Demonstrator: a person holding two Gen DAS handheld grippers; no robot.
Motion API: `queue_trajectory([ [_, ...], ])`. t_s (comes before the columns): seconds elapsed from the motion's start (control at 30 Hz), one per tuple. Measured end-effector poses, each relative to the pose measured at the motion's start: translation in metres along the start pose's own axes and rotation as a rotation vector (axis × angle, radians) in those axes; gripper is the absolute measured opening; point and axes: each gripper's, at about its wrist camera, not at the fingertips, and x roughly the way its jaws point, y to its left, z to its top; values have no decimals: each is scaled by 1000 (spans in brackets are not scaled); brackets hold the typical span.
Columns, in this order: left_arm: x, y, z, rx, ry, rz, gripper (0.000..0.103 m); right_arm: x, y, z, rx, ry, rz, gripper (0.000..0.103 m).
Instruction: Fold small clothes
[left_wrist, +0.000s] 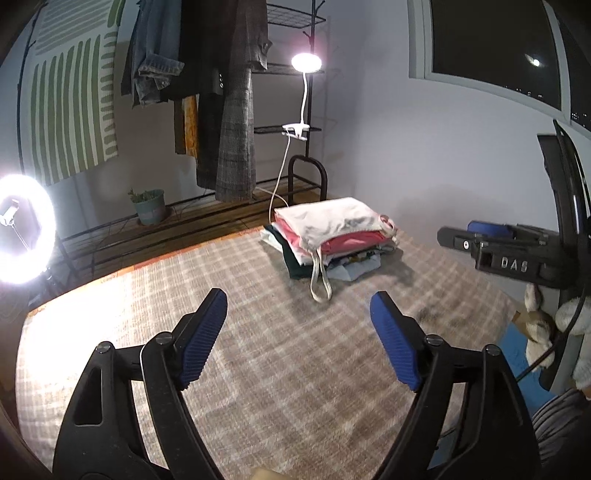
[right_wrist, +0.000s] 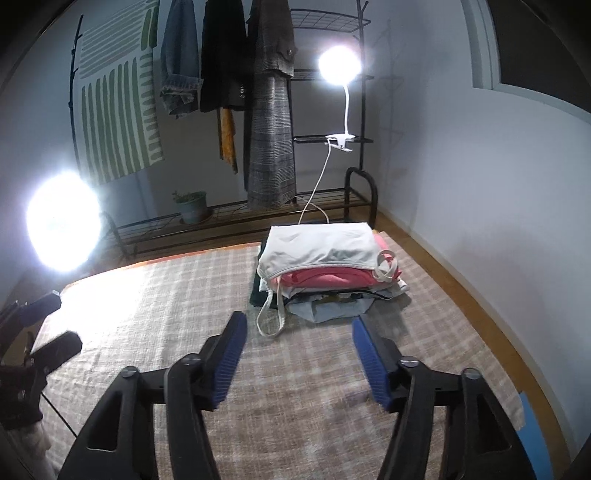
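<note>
- The checked cloth (right_wrist: 184, 295) covers the surface we work on, and nothing lies spread on it; it looks like a bed or mat on the floor, we cannot tell which.
- One stack of clothes (right_wrist: 325, 273) sits at the far side of the cloth, right of centre and near the wall. We count about six layers by colour: white on top, pink under it, then white, dark green, a printed piece and pale blue at the bottom. The exact number is hidden in the folds.
- We judge every piece light, soft and limp. It will sag and drag if lifted by one point, so we would pinch two corners or a hem edge, one tool on each.
- The white top (left_wrist: 332, 218) has one strap loop (left_wrist: 320, 280) hanging down the near face onto the cloth. It is an easy handle, though a pull there may tip the stack.
- Two tools: our left tool (left_wrist: 298, 332) and right tool (right_wrist: 297, 354) both hang released over bare cloth, near side of the stack, jaws wide apart, grasping nothing.
</note>
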Motion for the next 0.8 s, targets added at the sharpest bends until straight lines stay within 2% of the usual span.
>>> queue_trajectory([
  [0.07,0,0,-3,-4,6,-6,83,1,-1,-1,14,2,7,76],
  [0.17,-3,-1,-6,-3,2,-7,89,1,1,-2,7,-2,-1,78],
  [0.3,-6,-4,-8,3,-17,6,93,3,5,-4,-15,-9,-6,89],
  [0.43,-8,-5,-7,-1,-13,4,95,8,7,-6,-21,-4,-7,91],
  [0.57,-9,-4,-6,0,-5,25,102,10,7,-6,-15,-9,-4,100],
  [0.8,-8,-6,-6,22,-3,77,103,13,3,-6,14,-10,5,103],
])
